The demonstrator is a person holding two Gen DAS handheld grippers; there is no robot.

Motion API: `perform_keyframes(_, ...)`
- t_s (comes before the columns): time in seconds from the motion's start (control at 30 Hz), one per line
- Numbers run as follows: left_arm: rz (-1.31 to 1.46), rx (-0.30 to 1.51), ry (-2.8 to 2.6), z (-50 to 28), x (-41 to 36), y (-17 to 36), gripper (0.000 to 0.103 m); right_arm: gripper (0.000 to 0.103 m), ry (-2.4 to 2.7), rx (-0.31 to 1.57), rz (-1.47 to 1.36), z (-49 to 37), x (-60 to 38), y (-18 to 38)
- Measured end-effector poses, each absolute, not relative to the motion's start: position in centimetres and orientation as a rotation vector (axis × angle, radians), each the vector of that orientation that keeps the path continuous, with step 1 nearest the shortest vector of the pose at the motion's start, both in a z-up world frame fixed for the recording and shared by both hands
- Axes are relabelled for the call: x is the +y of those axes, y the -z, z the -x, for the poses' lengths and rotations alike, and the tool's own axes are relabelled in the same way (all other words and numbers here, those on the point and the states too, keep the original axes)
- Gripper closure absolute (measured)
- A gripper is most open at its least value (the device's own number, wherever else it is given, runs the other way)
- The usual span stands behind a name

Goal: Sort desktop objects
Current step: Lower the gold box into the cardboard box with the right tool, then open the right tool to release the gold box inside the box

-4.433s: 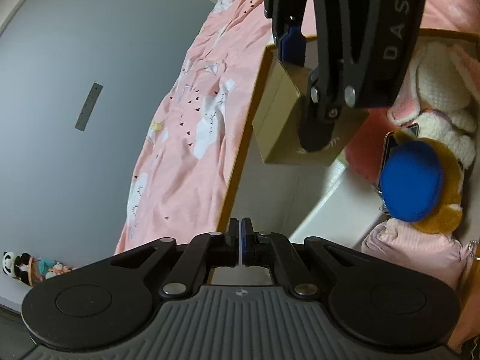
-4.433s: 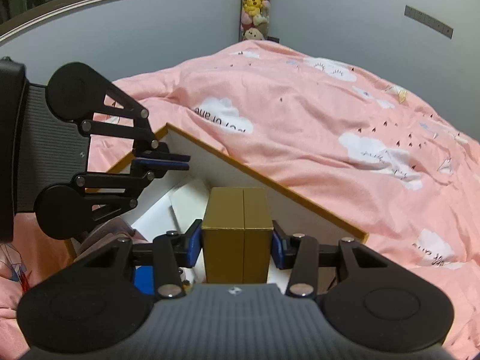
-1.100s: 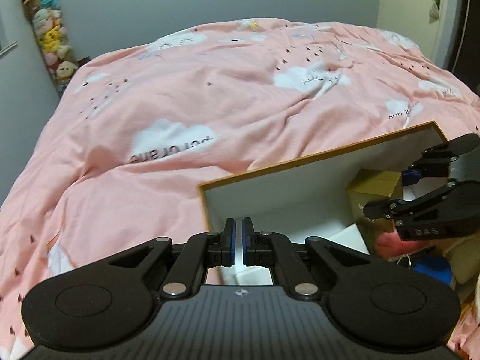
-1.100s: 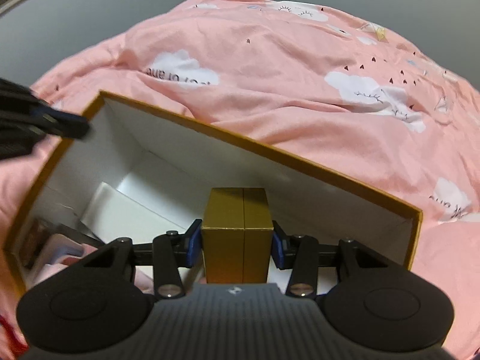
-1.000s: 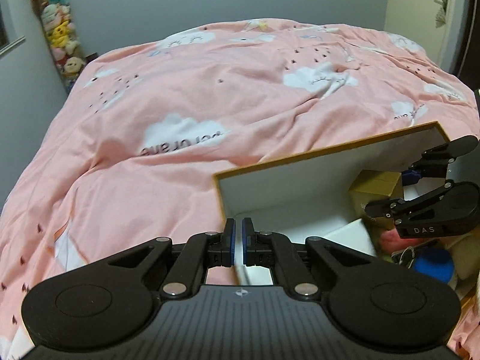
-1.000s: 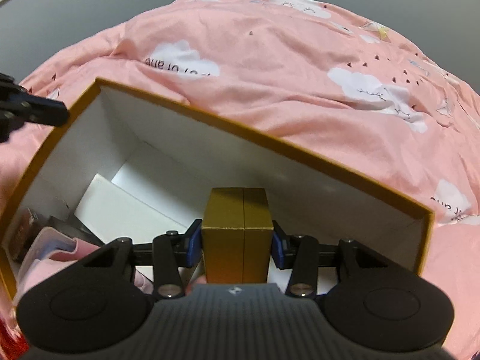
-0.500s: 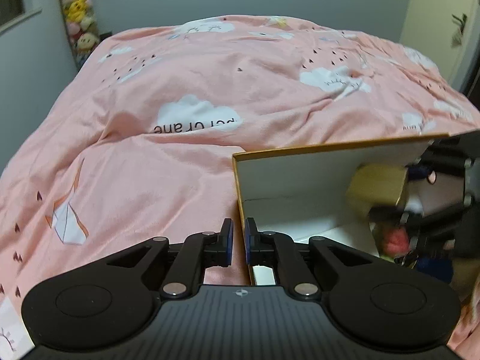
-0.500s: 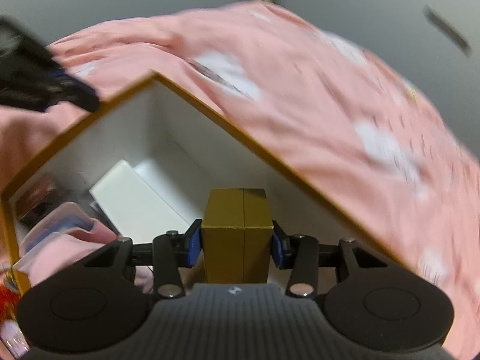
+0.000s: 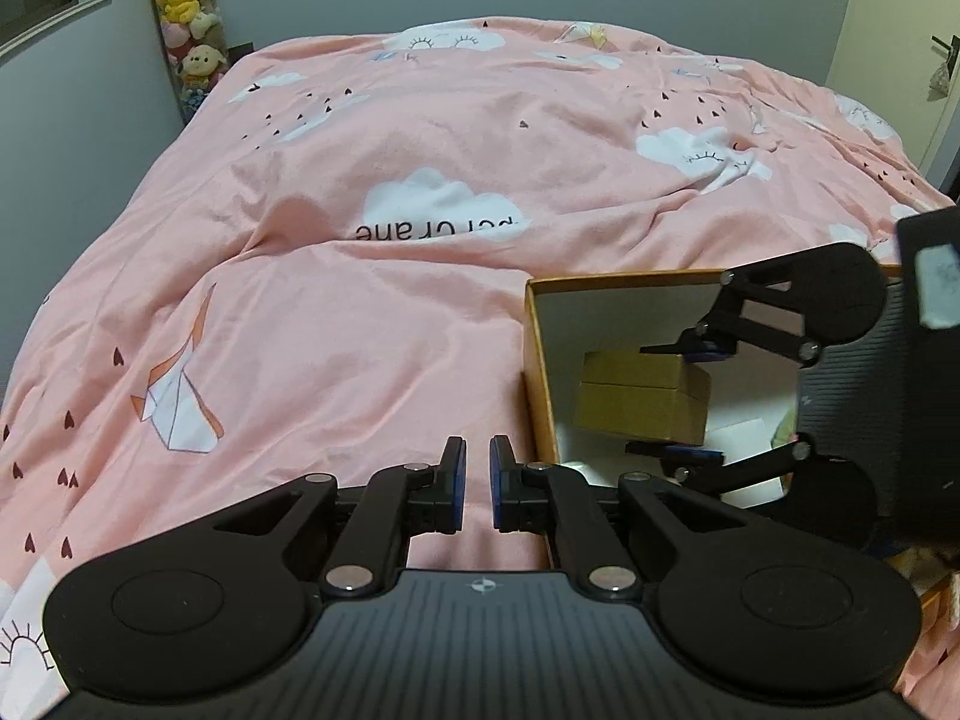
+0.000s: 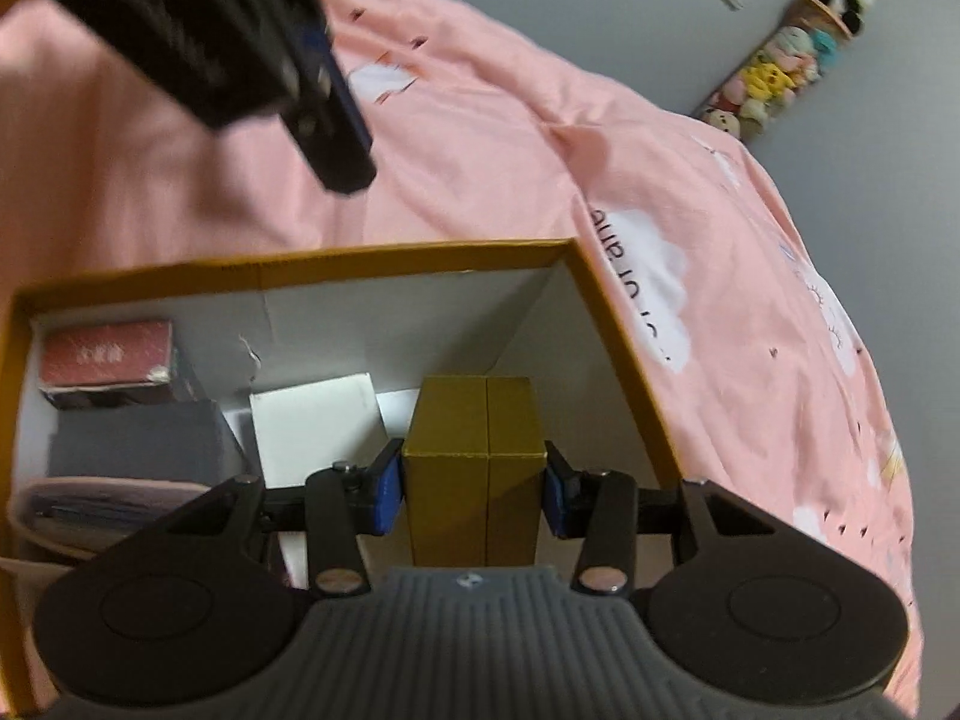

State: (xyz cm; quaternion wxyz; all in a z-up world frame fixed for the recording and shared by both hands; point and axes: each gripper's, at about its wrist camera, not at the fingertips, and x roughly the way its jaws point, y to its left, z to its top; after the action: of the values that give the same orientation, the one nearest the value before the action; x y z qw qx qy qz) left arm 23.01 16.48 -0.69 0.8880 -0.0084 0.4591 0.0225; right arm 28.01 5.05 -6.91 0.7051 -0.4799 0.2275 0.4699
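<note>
My right gripper [image 10: 474,495] is shut on a small gold box [image 10: 474,468] and holds it inside an orange-rimmed storage box [image 10: 618,354] with white walls, near its right corner. In the left wrist view the gold box [image 9: 642,396] sits between the right gripper's fingers [image 9: 690,351] inside the storage box [image 9: 534,360]. My left gripper [image 9: 474,480] is empty, its jaws a narrow gap apart, over the pink bedspread just left of the storage box.
The storage box holds a red box [image 10: 105,360], a grey box [image 10: 138,438], a white box [image 10: 312,420] and pink cloth [image 10: 90,504]. Pink cloud-print bedding [image 9: 420,210] lies all around. A column of plush toys [image 9: 186,30] stands by the wall.
My right gripper has swung and lowered the gold box deeper into the storage box. My left gripper has moved left off the box rim and its jaws have parted slightly.
</note>
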Motion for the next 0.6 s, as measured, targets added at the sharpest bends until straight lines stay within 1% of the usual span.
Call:
perform_keyframes(0.33,0.022,0.979,-0.032,-22.5,16.3,1.3,0.095,0.055,-1.016,0.484,1.078,-27.4,5.7,7.0)
perform_keyframes(0.6,0.026,0.988,-0.035,-22.3,16.2,1.4,0.094,0.052,-1.022,0.476,0.973,-27.5,5.2,5.3)
